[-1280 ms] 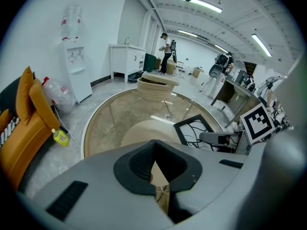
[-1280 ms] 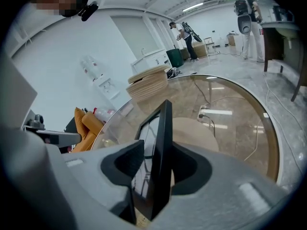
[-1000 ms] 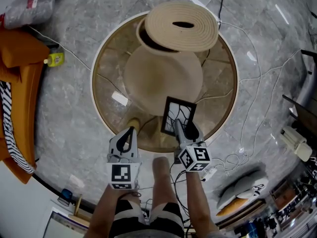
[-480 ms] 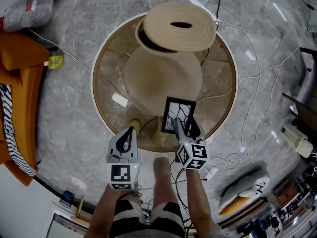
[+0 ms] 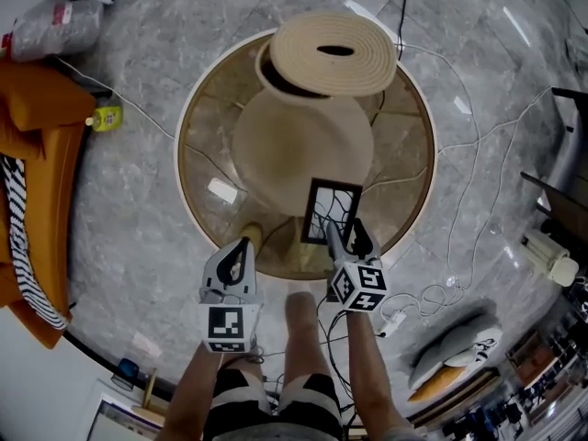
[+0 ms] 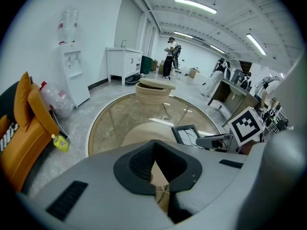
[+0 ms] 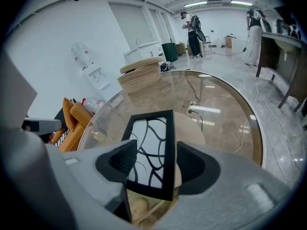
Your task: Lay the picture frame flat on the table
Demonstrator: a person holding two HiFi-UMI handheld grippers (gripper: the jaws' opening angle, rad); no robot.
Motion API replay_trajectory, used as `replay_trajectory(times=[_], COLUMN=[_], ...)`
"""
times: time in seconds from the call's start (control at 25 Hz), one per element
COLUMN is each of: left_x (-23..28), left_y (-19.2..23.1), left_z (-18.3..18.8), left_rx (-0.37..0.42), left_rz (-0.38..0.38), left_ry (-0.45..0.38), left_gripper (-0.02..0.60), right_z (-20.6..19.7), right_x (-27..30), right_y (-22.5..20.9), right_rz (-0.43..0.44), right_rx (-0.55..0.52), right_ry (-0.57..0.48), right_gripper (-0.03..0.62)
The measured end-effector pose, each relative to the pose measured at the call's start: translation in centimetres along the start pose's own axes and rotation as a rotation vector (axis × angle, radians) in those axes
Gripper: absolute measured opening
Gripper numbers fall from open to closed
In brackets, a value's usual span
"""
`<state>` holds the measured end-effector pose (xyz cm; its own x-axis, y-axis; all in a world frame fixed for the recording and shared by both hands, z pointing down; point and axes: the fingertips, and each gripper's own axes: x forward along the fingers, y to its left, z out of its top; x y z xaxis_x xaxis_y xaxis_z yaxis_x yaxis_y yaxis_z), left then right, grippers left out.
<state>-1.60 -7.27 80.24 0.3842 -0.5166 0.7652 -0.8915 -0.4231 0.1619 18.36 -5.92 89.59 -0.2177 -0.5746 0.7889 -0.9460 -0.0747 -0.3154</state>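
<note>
Between opening right tongs [image 7: 156, 169], one jaw part-hides the picture frame [image 7: 153, 128].

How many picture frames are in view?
1: a black frame at the table's near edge, between the right gripper's opening jaws. None seems hidden.

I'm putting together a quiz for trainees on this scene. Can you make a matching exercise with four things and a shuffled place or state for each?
Things:
1. picture frame
2. coiled woven disc
3. yellow bottle
4. left gripper

Places or states:
A. on the floor beside the orange cushion
B. shut, holding nothing
C. at the far edge of the table
D. lying on the table, on the person's side

Pairs: 1-D, 2-C, 3-A, 4-B
</note>
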Motion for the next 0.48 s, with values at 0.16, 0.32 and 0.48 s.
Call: replay_trajectory(times=[0.16,0.32,0.48], left_x=[-1.3,-2.8,-4.9], left_y=[0.0,-0.1,-0.4], left_z=[1.0,3.8,6.7], left_rx=[0.018,0.043,0.067], left_rz=[-0.004,-0.011,-0.015], left_ry=[-0.013,-0.05,-0.091], left_gripper=[0.017,0.017,0.017], right_z=[1.0,3.1,5.7], right_x=[-1.5,-3.6,-6.2], right_y=[0.9,1.7,2.8], right_rz=[0.009,0.01,0.009], right_rx=[0.002,-0.013,-0.031], right_ry=[-0.016,-0.037,-0.065], right_gripper=[0.256,0.247,0.22])
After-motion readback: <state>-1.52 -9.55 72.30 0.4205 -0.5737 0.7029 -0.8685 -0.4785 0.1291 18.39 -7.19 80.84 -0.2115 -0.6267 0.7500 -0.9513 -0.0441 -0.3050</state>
